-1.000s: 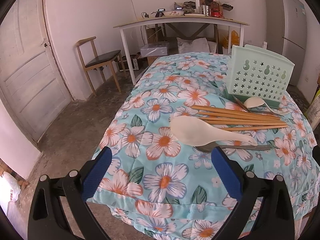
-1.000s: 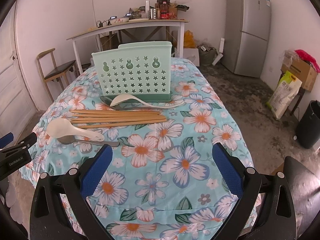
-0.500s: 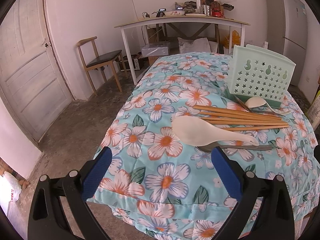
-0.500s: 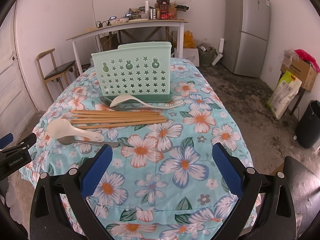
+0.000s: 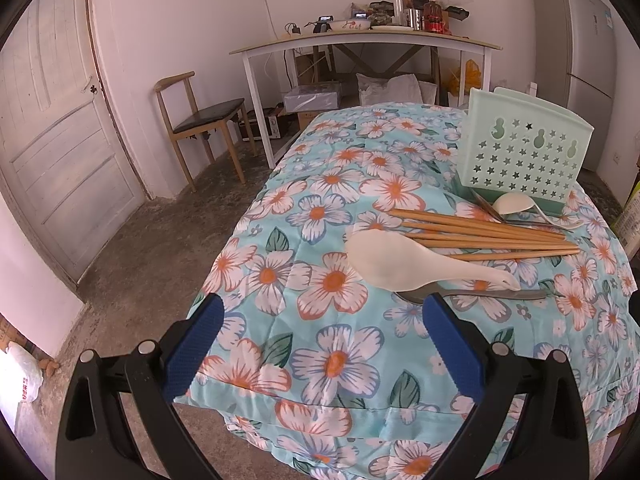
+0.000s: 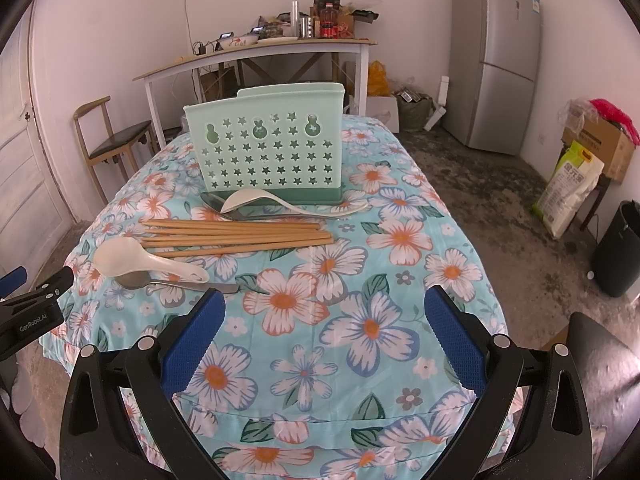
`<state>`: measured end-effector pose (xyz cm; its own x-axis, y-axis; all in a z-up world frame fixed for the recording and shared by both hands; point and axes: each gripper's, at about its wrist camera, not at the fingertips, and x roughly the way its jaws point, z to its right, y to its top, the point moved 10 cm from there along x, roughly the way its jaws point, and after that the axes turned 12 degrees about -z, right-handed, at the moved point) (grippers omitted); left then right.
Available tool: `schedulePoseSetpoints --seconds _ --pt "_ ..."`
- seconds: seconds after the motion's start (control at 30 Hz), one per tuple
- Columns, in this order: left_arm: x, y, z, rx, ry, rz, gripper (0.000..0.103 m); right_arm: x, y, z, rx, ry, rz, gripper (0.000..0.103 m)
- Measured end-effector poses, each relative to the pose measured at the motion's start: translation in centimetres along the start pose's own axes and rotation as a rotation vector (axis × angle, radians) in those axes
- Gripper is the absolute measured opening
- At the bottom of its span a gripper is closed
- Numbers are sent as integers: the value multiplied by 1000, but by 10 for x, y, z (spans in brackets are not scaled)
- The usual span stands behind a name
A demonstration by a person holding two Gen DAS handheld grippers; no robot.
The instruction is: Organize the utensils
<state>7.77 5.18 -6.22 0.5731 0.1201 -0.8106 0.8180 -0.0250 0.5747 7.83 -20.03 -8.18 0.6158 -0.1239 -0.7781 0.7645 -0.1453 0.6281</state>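
Wooden chopsticks (image 6: 236, 236) bundled flat before mint holder (image 6: 266, 148).

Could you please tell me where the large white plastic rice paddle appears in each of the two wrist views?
Left wrist view: the large white plastic rice paddle lies right of centre, just beyond the tool's right finger, over a metal spoon.
Right wrist view: it lies left of centre, near the cloth's left edge.
Shared landmark: the mint-green star-perforated utensil holder.
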Motion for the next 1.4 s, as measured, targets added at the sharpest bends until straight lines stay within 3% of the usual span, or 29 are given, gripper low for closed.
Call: schedulePoseSetpoints --seconds 0.93,1.1,1.4 --pt "40 7 4 37 48 -46 97 39 -10 -19 -46 43 -71 95" --pt "51 7 5 48 36 -72 97 54 -17 -27 -69 62 -102 95" --pt "58 13 14 62 -11 -38 97 74 -29 -35 -100 82 -140 95"
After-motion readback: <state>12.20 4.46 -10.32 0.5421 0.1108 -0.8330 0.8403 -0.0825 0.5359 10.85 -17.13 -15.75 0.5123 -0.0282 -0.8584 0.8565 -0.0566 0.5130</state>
